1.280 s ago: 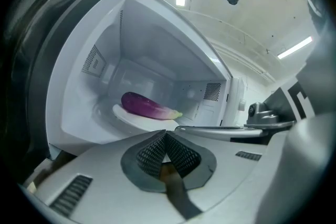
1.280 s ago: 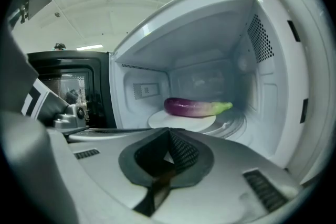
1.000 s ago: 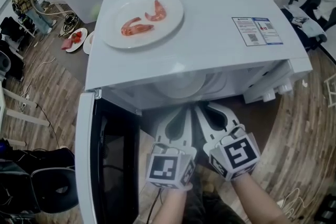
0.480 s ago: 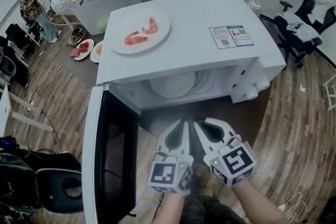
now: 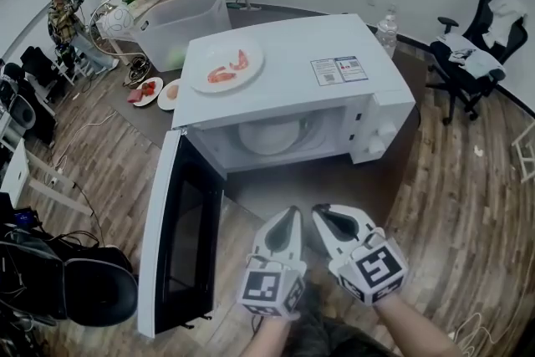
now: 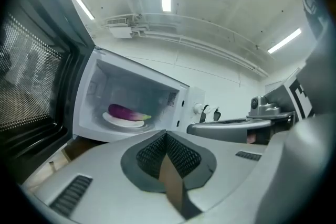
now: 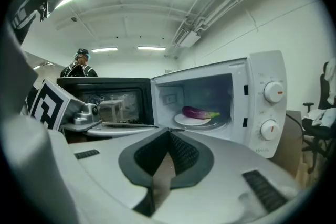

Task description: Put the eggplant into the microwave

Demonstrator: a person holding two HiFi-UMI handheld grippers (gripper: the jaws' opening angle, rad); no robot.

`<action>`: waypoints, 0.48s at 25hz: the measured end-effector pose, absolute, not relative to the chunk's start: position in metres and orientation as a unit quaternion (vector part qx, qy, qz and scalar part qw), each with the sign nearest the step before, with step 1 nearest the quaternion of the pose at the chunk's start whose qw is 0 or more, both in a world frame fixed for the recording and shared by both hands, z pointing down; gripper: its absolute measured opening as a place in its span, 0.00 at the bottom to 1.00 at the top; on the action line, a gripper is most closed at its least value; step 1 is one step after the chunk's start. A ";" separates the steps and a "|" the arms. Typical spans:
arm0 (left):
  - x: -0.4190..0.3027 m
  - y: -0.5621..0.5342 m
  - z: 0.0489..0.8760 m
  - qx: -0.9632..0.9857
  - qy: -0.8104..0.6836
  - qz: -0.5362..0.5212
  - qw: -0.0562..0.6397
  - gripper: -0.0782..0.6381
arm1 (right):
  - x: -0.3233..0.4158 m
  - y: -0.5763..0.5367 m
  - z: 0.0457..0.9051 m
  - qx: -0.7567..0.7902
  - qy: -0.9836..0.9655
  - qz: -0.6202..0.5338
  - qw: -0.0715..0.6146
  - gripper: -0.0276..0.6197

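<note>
The white microwave (image 5: pixel 334 109) stands with its door (image 5: pixel 180 247) swung wide to the left. Inside, a purple eggplant (image 7: pixel 198 112) with a green stem lies on a white plate (image 7: pixel 193 120); the left gripper view shows the same eggplant (image 6: pixel 126 112) on its plate (image 6: pixel 124 121). Both grippers hang side by side in front of the oven, well back from its mouth. My left gripper (image 5: pixel 292 214) is shut and holds nothing. My right gripper (image 5: pixel 318 213) is shut too, with its jaws empty.
A white plate (image 5: pixel 224 65) with shrimp rests on the microwave's top. Behind it stand a clear plastic bin (image 5: pixel 180 25) and two small plates (image 5: pixel 155 92) of food. People (image 5: pixel 63 12) are at the far left, office chairs (image 5: pixel 464 54) at the right, a black chair (image 5: pixel 79 288) near the door.
Both grippers have drawn back from the microwave's mouth together and risen a little, so the oven looks smaller and farther off. The door stays open and both jaws stay shut.
</note>
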State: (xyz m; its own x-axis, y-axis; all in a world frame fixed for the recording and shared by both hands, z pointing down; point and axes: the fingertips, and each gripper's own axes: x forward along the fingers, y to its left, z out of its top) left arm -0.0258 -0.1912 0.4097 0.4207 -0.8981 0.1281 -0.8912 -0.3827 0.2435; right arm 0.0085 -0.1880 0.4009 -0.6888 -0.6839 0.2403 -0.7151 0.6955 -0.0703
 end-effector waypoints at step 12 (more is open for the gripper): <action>-0.008 -0.140 0.377 0.836 -0.537 0.002 0.107 0.11 | 0.027 -0.135 0.364 0.370 -0.922 0.066 0.092 0.05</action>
State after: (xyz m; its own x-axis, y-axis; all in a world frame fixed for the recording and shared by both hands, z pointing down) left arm -0.0080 -0.1400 0.3766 0.4225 -0.8985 0.1192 -0.8994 -0.3995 0.1773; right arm 0.0268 -0.1349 0.3644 -0.7096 -0.6696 0.2195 -0.6940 0.7179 -0.0536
